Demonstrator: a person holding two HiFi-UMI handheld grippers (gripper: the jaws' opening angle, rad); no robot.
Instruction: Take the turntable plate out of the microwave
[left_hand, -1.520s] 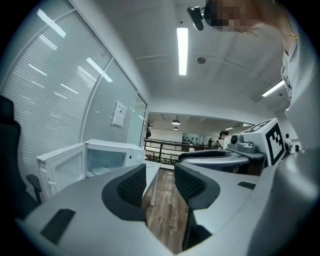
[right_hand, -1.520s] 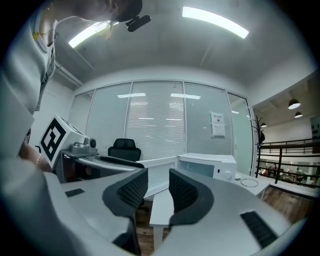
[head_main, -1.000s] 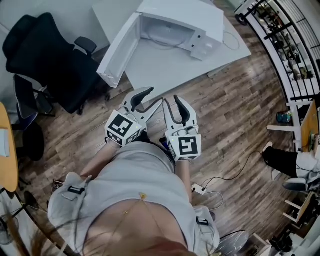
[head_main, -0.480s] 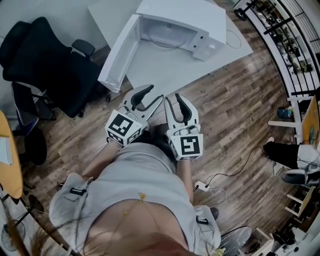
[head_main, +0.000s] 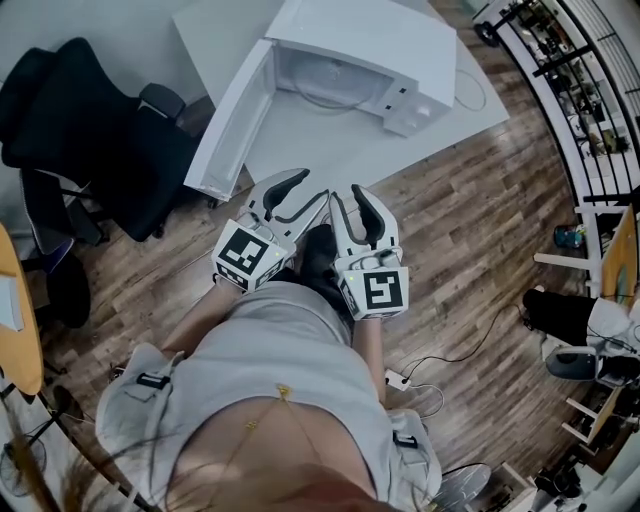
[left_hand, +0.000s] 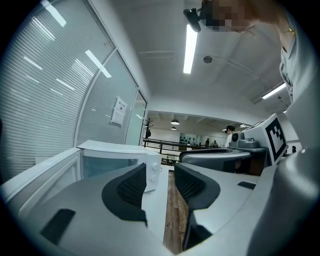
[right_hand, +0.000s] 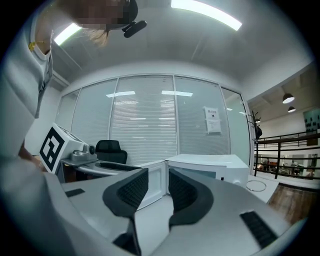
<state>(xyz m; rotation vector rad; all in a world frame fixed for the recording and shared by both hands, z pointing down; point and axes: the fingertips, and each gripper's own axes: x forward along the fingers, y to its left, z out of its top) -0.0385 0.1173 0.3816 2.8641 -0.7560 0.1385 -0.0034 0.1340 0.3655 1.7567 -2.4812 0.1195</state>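
Observation:
On a white table (head_main: 330, 140) stands a white microwave (head_main: 370, 40) with its door (head_main: 228, 120) swung wide open to the left. Inside the cavity lies the clear glass turntable plate (head_main: 328, 80). Both grippers hover over the wooden floor just short of the table's near edge, side by side, pointing at the microwave. My left gripper (head_main: 297, 197) and right gripper (head_main: 348, 200) are both open with nothing between the pads. The left gripper view shows the microwave (left_hand: 120, 157) beyond the left gripper (left_hand: 160, 177). The right gripper view shows the microwave (right_hand: 210, 167) beyond the right gripper (right_hand: 152, 186). The plate cannot be made out there.
A black office chair (head_main: 90, 130) stands left of the table, near the open door. A cable loop (head_main: 472, 88) lies on the table right of the microwave. A power strip (head_main: 396, 379) and cord lie on the floor. A railing (head_main: 580, 90) and a seated person's legs (head_main: 570, 320) are at the right.
Both grippers have moved together toward the table and microwave, which now sit closer in the head view. The jaws stand as before.

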